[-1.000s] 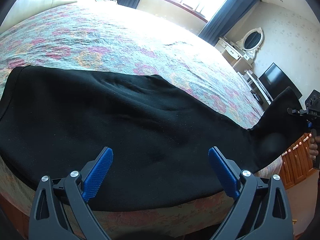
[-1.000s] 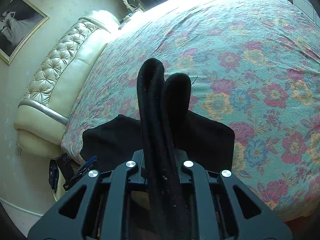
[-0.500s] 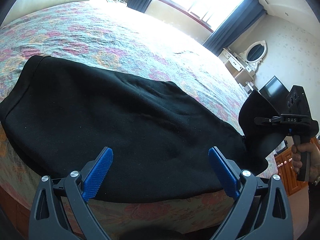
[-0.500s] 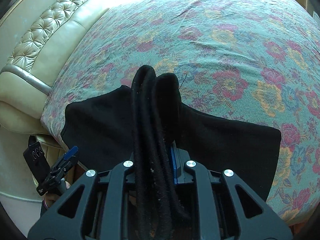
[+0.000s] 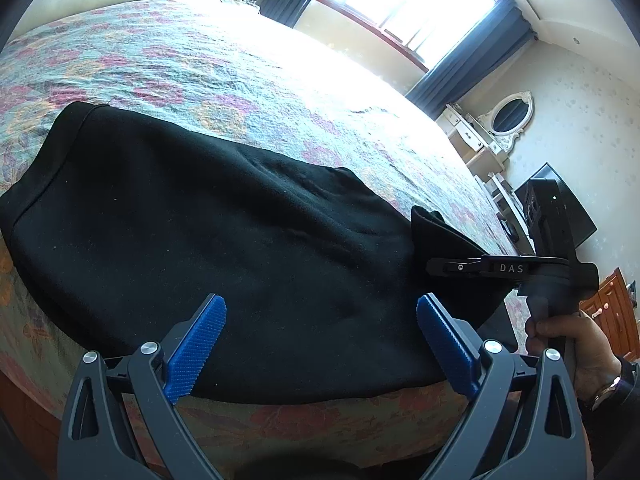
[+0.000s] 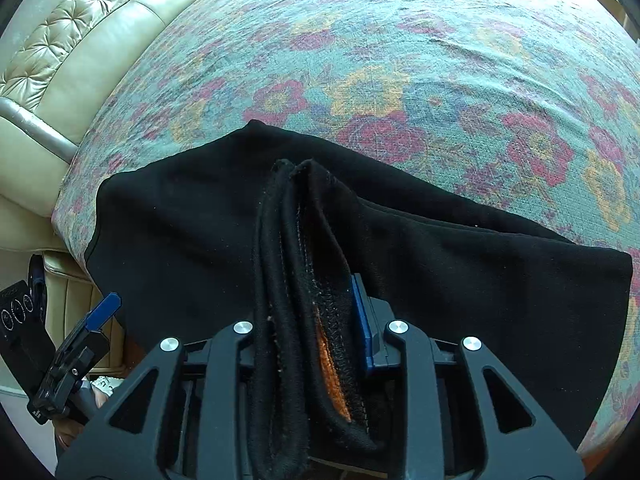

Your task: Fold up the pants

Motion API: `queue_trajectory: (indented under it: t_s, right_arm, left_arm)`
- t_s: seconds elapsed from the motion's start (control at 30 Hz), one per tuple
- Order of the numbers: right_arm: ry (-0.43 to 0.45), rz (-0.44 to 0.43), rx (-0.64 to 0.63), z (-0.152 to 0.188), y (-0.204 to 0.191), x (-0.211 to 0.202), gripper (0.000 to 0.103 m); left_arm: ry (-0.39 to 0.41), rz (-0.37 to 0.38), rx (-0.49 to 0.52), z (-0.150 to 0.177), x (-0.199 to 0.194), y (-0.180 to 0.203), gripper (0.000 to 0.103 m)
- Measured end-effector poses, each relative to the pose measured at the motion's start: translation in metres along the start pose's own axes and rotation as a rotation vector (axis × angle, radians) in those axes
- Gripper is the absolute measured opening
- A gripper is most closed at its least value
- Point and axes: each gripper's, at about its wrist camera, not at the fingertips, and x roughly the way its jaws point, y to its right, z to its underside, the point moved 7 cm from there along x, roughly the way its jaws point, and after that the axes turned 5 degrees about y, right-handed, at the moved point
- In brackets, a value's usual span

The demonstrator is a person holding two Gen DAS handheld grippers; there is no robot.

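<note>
Pants (image 5: 224, 240), black, lie spread along the near edge of a bed (image 5: 248, 76) covered in a floral quilt, one end folded up and over the rest. The right gripper (image 6: 316, 320) is clamped on the bunched leg hems (image 6: 304, 240), carried above the flat fabric. The left gripper (image 5: 320, 344) hovers just over the near edge of the cloth, blue pads (image 5: 196, 344) spread wide and gripping nothing.
</note>
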Motion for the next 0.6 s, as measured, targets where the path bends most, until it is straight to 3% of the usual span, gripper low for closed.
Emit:
queue_trajectory:
  t_s: [0.1,0.27,0.43,0.6]
  right_arm:
    - [-0.003,-0.097,0.055,0.002,-0.009,0.008,0.05]
    - [0.041,-0.255,0.111,0.004,-0.021,-0.001,0.05]
    - [0.085,-0.35,0.164,0.02,-0.013,-0.019,0.051]
    - [0.079,-0.448,0.24,0.034,-0.01,-0.007,0.051]
  left_arm:
    - [-0.002,-0.002,-0.016,0.002,0.001,-0.003,0.095]
    - [-0.003,-0.003,-0.032,0.004,-0.001,-0.007,0.095]
    - [0.014,-0.004,-0.036,0.005,-0.006,-0.009,0.095]
    - [0.019,-0.003,-0.06,0.006,-0.005,-0.013,0.095]
